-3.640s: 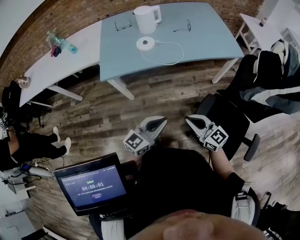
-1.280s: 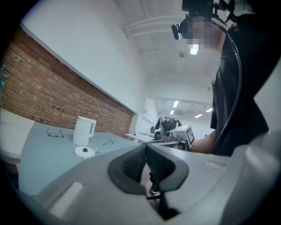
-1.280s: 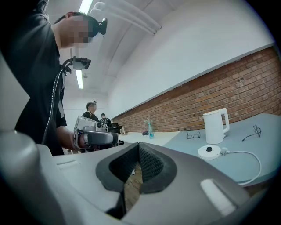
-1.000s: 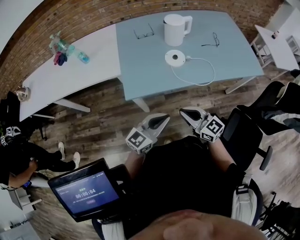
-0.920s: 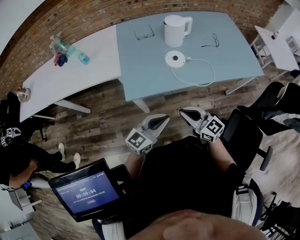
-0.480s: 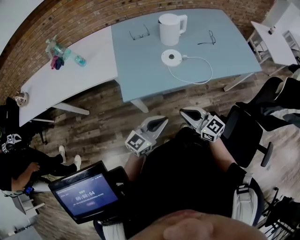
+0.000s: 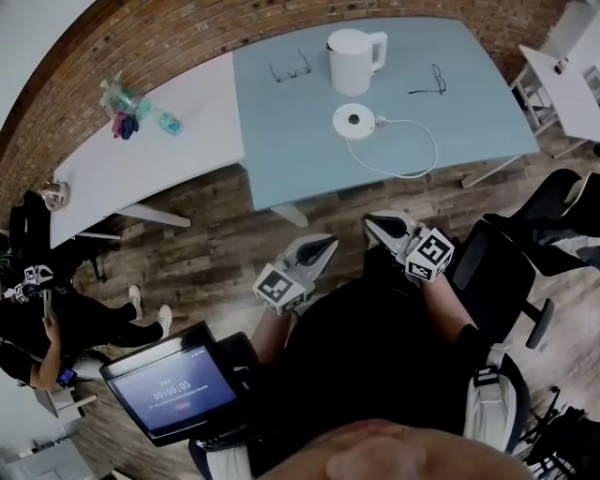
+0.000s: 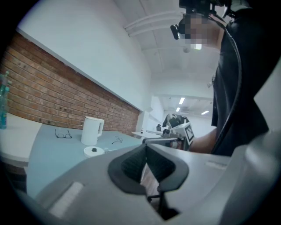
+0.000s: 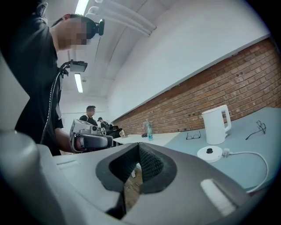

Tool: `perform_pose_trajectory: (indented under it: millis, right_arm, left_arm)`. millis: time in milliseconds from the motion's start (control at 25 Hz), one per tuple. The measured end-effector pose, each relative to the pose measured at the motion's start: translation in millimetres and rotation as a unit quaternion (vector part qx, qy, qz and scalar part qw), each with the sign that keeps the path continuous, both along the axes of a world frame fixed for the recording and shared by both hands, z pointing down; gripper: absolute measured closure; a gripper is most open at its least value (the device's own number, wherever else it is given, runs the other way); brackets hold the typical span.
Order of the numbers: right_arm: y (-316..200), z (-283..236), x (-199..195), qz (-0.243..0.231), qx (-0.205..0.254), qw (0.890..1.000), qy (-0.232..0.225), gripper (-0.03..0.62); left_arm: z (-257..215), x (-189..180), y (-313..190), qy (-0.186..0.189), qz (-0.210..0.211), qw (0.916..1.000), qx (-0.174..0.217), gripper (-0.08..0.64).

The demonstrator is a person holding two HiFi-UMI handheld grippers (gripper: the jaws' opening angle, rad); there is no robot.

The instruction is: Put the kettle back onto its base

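While kettle [image 7: 354,61] sits behind base [image 7: 354,119], glasses [image 7: 289,69] apparently flanking, cord [image 7: 413,169] trailing, left gripper [image 7: 323,243] and right gripper [image 7: 373,223] closed, empty.

a red brick wall [image 7: 187,37] runs behind two tables set edge to edge: a pale blue table [image 7: 300,150] and, along its left edge, a white table [image 7: 131,159]. another white table [image 7: 572,84] stands off the blue one's far right corner. the floor [image 7: 216,253] is dark wood planks, and a black office chair [image 7: 497,272] stands on it near the blue table's near right corner. above the brick the upper wall [image 8: 88,48] is white, and strip lights [image 9: 81,6] glow on the white ceiling.
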State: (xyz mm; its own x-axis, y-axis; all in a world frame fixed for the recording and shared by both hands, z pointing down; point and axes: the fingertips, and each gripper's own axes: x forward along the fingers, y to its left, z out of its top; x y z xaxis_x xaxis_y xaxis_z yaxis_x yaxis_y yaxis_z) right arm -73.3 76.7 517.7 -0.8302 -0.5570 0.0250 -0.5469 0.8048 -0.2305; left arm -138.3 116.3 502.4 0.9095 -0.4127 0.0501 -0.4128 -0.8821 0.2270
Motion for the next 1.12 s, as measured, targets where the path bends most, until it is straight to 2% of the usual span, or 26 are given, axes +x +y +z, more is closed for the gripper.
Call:
perform_pose_trajectory:
  millis: [240,400,520,640,840,1120]
  right_arm:
    - [-43.5,-4.6,13.4,-0.006,0.011,1.000,-0.002,0.589]
    - [-69.9,-1.3,27.2,-0.006,0.004,1.000,0.002,0.589]
    - [-91.5,-3.6,35.0,-0.003,0.004,1.000,0.000,0.589]
    - [-109.3,-7.7,39.1,-0.010,0.008,1.000,0.000,0.589]
    - [-137.9,-6.2,51.6,-0.025,0.005,1.000,0.008,0.589]
    - [-188.4,-16.0,71.7,-0.031,0.019,0.999,0.011,0.589]
  left_arm:
    - [-0.4,12.9,-42.8,-0.005,-0.006,0.9999,0.014,0.558]
    - [-8.6,30.2,-68.7,-0.014,0.002,0.9999,-0.002,0.558]
    - [-5.2,32.9,-91.5,-0.005,-0.004,0.9999,0.008,0.558]
    - [-9.4,41.4,-108.4,-0.009,-0.003,1.0000,0.001,0.558]
    - [-8.3,53.1,-143.0,-0.009,-0.021,0.9995,0.019,0.558]
    - [-18.5,73.0,-185.6,-0.014,-0.026,0.9994,0.017,0.558]
